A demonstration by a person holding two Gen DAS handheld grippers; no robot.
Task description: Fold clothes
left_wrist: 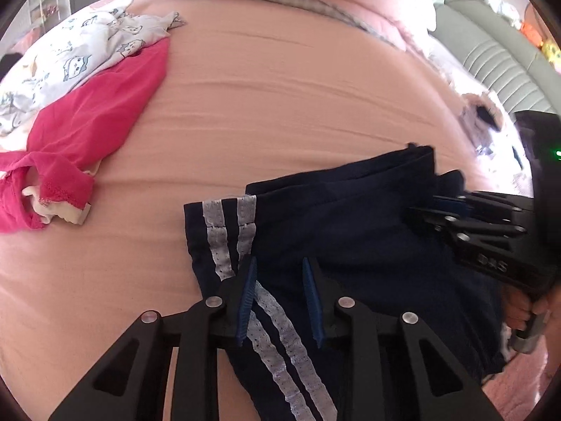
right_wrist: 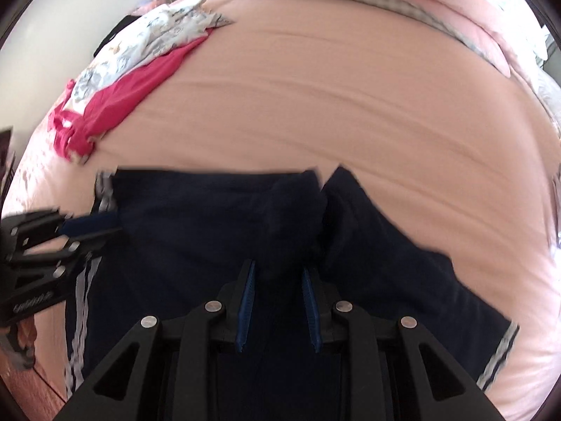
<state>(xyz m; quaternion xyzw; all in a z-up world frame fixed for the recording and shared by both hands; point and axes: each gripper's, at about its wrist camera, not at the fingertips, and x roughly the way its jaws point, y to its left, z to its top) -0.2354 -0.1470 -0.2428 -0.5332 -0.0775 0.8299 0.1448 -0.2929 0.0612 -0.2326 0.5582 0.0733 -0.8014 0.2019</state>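
Navy striped shorts point(left_wrist: 350, 231) on the pink bed point(left_wrist: 280, 105), pinched in both narrow grippers: left gripper point(left_wrist: 278, 263), right gripper point(right_wrist: 278, 266).

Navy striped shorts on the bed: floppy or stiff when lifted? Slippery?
Likely floppy: the navy shorts lie creased and folded over themselves on the pink sheet. Probably light, since thin layers bunch near the right claw. Possibly a bit slick; the fabric looks smooth, so unheld parts should sag and drag.

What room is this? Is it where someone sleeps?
Probably a bedroom. Dark shorts lie on a bed with a pink sheet, a rolled pink quilt sits at the far end, and more clothes wait in a pile.
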